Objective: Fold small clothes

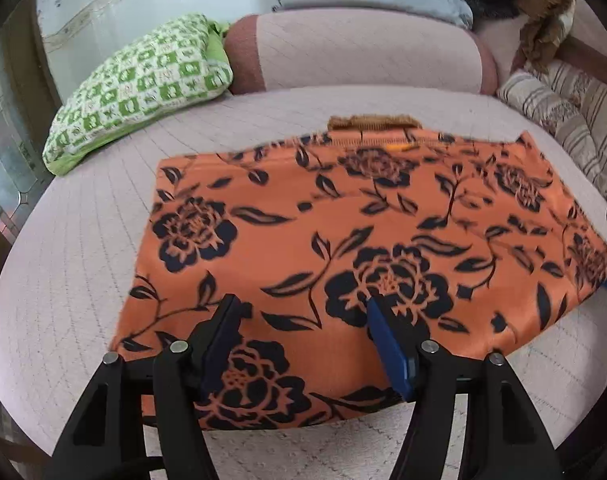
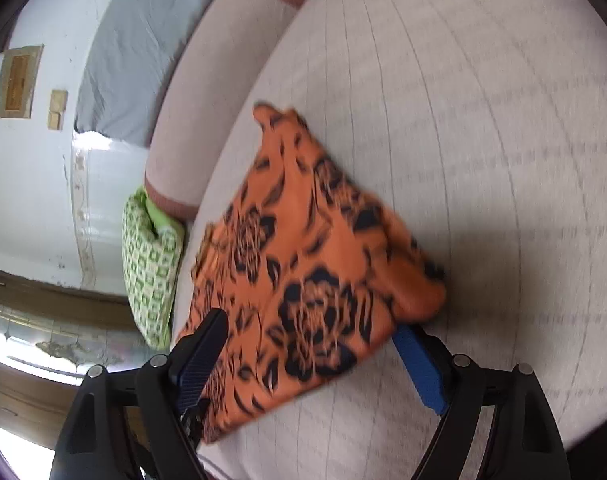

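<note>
My left gripper [image 1: 301, 310] gapes above the orange floral garment [image 1: 343, 248], gripping nothing. My right gripper [image 2: 311, 330] stands open astride its near corner on the quilted bed [image 2: 483, 160].

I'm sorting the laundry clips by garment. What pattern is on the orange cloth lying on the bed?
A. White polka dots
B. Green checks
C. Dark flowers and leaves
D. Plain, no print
C: the orange cloth carries dark navy-black roses and leaves all over; the green checks belong to the pillow beside it.

Orange garment [image 1: 343, 248] w/ black floral print, folded to a rough rectangle, lying flat on pale quilted bed [image 1: 63, 280]; waistband edge at far side.
</note>
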